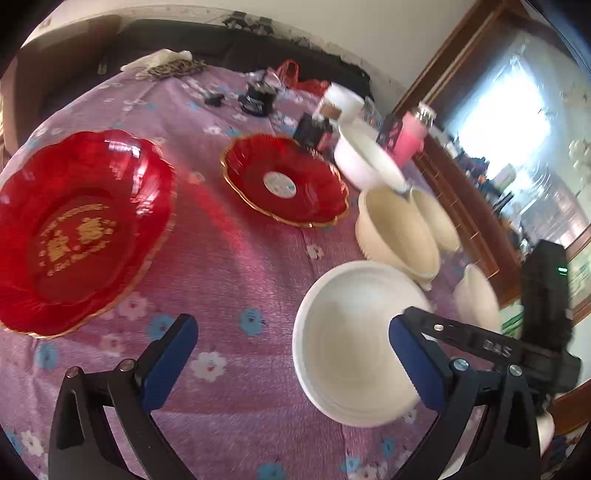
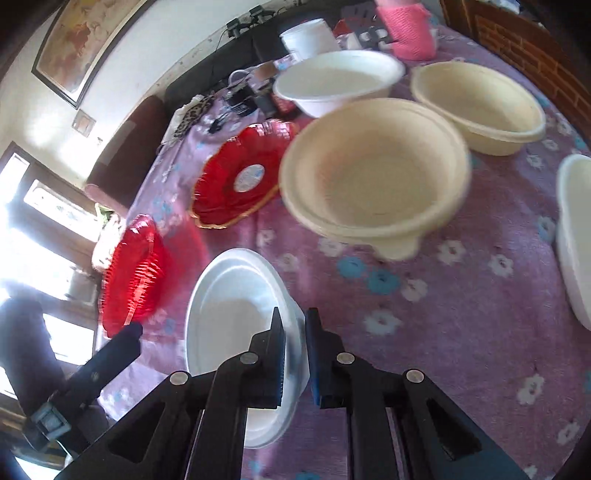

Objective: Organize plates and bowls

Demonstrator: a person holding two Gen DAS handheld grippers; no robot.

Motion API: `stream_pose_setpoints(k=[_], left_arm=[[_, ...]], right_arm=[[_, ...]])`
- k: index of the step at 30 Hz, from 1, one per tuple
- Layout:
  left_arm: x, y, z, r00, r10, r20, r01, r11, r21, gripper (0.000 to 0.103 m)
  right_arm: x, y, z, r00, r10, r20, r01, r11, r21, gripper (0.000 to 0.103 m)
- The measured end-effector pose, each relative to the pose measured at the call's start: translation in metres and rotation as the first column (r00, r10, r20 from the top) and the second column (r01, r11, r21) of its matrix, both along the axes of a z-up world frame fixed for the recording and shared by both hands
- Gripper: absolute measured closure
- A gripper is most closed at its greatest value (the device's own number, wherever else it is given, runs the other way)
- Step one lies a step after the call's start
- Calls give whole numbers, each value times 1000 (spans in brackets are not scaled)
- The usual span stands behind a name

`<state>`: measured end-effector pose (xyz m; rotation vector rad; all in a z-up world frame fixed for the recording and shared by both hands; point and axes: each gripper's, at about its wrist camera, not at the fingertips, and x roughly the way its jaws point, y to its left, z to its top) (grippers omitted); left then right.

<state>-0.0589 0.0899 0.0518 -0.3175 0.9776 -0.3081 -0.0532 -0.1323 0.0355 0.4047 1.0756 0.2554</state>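
White bowl [image 2: 236, 317] rim sits pinched between the right tongs [image 2: 295, 354].

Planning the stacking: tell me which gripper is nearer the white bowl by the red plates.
Right. The right gripper has its jaws clamped on the white bowl rim; the left gripper hangs open beside it, not touching.

Covered in a purple floral cloth [image 1: 236, 258], the worktop. Behind it, against a pale wall [image 1: 369, 33], a dark sofa [image 1: 229, 44]. On that wall, seen from the right wrist, a framed picture [image 2: 85, 40] above a switch plate [image 2: 83, 122]. Beside it, a wood-framed window [image 2: 40, 206], blown out with daylight. In the left wrist view, a brown wooden frame [image 1: 443, 59] around bright glass [image 1: 509, 118].
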Motion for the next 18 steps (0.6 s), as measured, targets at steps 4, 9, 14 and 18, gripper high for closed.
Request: stream_pose_setpoints(k=[4,9,14,18], left_arm=[[11,-18,-18,997,-41,-66,41,999,12,20],[16,-28,-40,984,-79,-162,78,997,-13,55],[7,-31,-39,985,-86,-147,85,996,-13,57],[2,-33,-38,988,-82,-131,86,996,25,83]], right_arm=[[-12,-1,2,999,-5,48,8,999,-54,91],[-18,2,-2,998,2,60,1,998,-56,90],[-21,1,-9,999,-7,54,10,999,-52,90],[-26,2,-11,999,-13,51,15,999,-45,87]])
